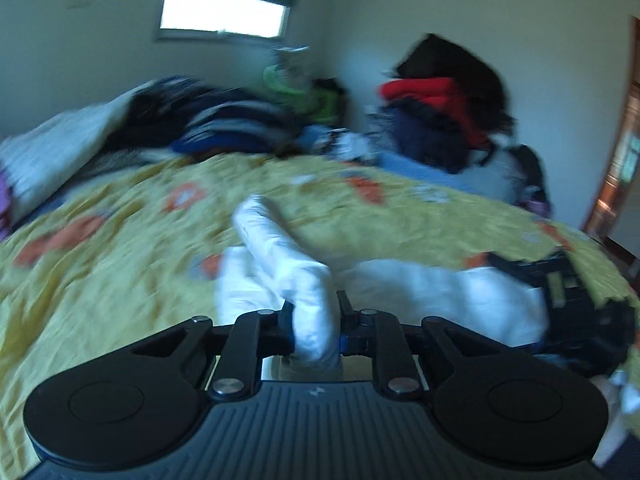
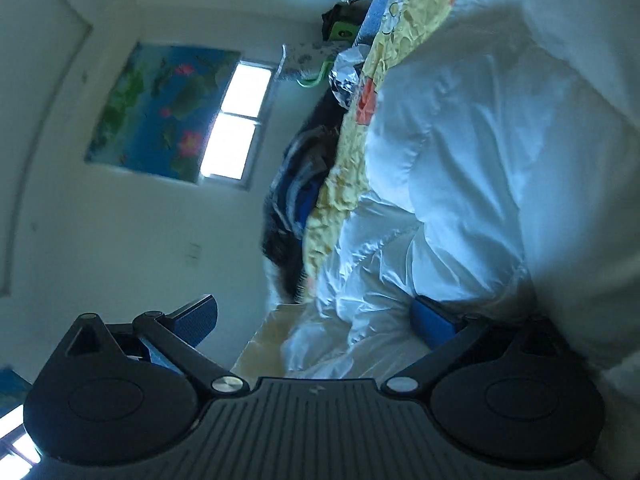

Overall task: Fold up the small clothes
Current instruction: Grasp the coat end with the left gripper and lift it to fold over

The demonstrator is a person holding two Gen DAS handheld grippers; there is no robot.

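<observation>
A white garment [image 1: 280,248] lies rumpled on the yellow flowered bedspread [image 1: 120,280]. My left gripper [image 1: 314,312] is shut on a bunched fold of it, lifted off the bed. The right gripper [image 1: 568,296] shows at the garment's right end in the left wrist view. In the right wrist view that gripper [image 2: 316,320] is rolled onto its side and stands wide open. Its blue right pad [image 2: 432,320] lies against the white garment [image 2: 460,160], while the left finger hangs in free air. The picture is motion-blurred.
Dark folded clothes [image 1: 224,120] and a white pillow [image 1: 60,148] sit at the bed's far left. A red and dark heap [image 1: 440,104] stands far right by the wall. Window [image 1: 224,16] behind, a flower poster [image 2: 160,108], and a wooden door [image 1: 616,168] at the right edge.
</observation>
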